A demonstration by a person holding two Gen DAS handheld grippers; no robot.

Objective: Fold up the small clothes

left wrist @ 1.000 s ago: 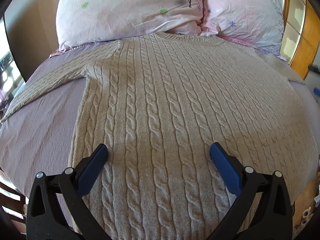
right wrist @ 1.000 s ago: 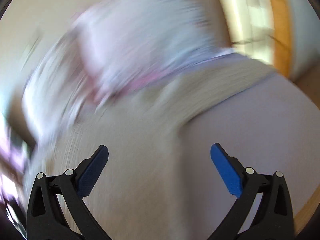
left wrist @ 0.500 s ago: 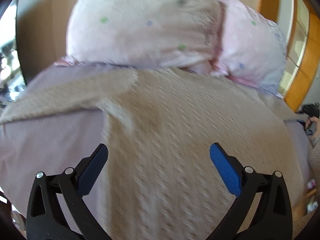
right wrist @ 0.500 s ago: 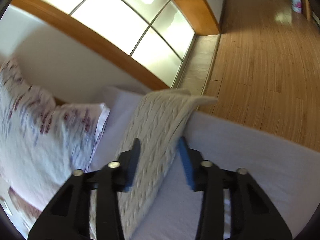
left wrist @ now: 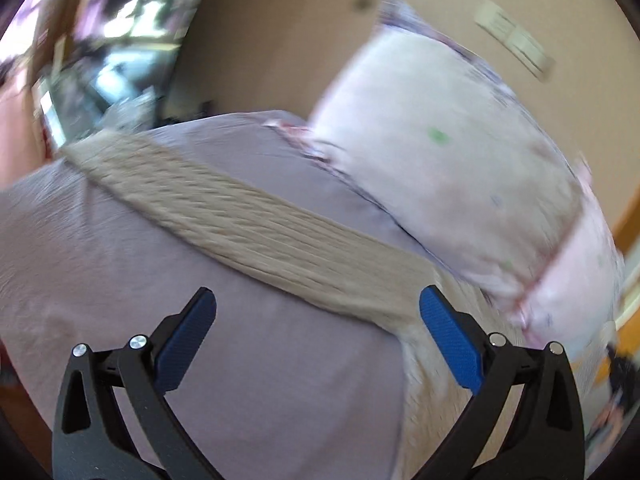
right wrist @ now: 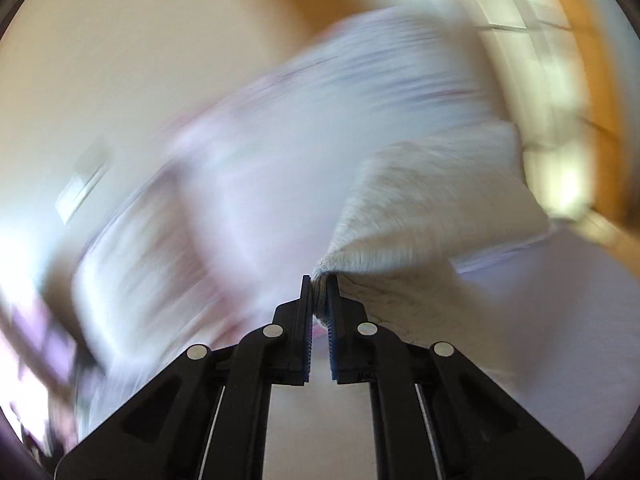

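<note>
On the lilac bedsheet (left wrist: 100, 264), the right hand-held gripper (right wrist: 319, 280) pinches the sweater (right wrist: 420, 216); the left hand-held gripper (left wrist: 316, 312) gapes empty.

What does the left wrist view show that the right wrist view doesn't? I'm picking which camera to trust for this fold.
Only the left wrist view shows the left gripper, jaws wide apart and empty, above the sweater's outstretched sleeve lying flat on the purple sheet. Only the right wrist view shows the right gripper clamped on a lifted piece of the knit. Both show the sweater, the pillows and the beige wall, with motion blur.
</note>
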